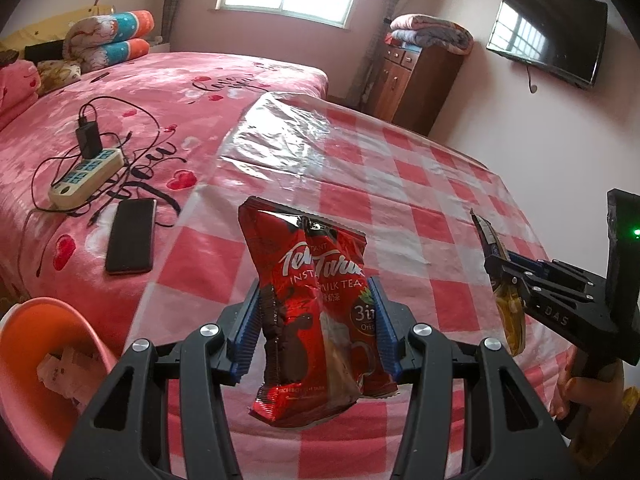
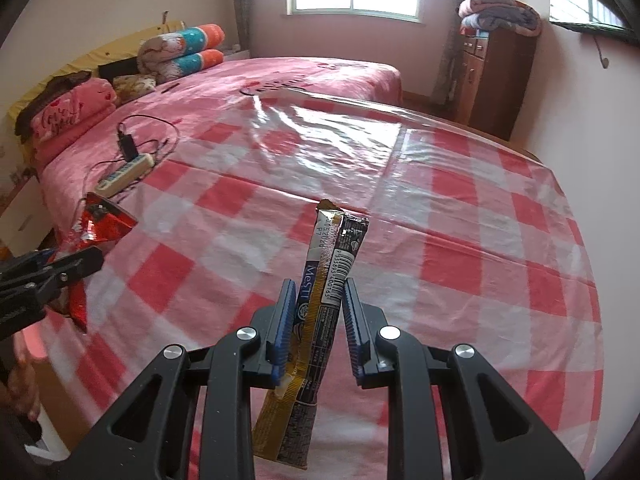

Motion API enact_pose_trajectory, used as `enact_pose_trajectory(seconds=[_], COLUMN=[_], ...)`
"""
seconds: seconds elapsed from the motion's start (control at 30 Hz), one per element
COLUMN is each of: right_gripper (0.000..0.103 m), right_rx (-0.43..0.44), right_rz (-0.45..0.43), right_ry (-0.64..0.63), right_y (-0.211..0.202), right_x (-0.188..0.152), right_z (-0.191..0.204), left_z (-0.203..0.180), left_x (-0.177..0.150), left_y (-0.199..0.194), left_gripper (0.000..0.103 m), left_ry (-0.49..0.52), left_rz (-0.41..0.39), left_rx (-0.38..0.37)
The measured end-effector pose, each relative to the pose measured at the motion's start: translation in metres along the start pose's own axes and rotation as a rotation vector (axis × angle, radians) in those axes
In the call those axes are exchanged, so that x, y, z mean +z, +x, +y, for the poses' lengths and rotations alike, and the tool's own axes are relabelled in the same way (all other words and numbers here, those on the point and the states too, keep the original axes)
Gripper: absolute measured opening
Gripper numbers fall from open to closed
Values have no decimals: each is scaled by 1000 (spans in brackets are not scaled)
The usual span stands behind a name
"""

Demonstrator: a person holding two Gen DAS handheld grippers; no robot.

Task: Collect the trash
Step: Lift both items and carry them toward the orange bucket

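Orange plastic bin (image 1: 44,344) sits low at your left, beside the bed (image 1: 168,92), with crumpled paper scraps (image 1: 64,372) inside it. Your left claw (image 1: 316,320) is narrowed onto a red milk-tea packet (image 1: 316,308), blue pads pressing both sides, the packet lifted clear of the checked tablecloth (image 1: 420,184). Your right claw (image 2: 320,316) is closed as far as it goes on a slim stick sachet (image 2: 324,292), gold and dark, standing up between the pads above the cloth. On the bed lie a power strip (image 1: 86,178) with a charger plugged in, and a phone (image 1: 132,236).
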State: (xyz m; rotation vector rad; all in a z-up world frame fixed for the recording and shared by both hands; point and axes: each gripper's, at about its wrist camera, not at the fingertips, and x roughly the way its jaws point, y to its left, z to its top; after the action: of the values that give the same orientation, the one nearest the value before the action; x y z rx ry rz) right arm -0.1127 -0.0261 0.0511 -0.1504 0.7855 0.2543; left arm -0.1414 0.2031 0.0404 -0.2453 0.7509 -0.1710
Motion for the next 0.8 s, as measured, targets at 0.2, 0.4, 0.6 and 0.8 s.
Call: enact_pose_trajectory(seconds=[0.2,0.4,0.6,0.8], right_gripper=[25,25,25,25], right_rx=[57,122,236,356], right_rz=[-8,-11,23,64], right_ry=[-43,-100,-154,-209], right_y=[-6,-11,-7,0], right_x=[8,15,19,23], right_z=[27,61,105,154], left_z=[19,45,75,113], left_x=[-3,-8,-15,-25], left_y=[-11,-23,-39,-60], left_gripper=[52,52,52,52], left_ry=[-34,-79,-124,-180], left_rz=[-12,-31,-47,-59], left_rx=[24,52,96,167])
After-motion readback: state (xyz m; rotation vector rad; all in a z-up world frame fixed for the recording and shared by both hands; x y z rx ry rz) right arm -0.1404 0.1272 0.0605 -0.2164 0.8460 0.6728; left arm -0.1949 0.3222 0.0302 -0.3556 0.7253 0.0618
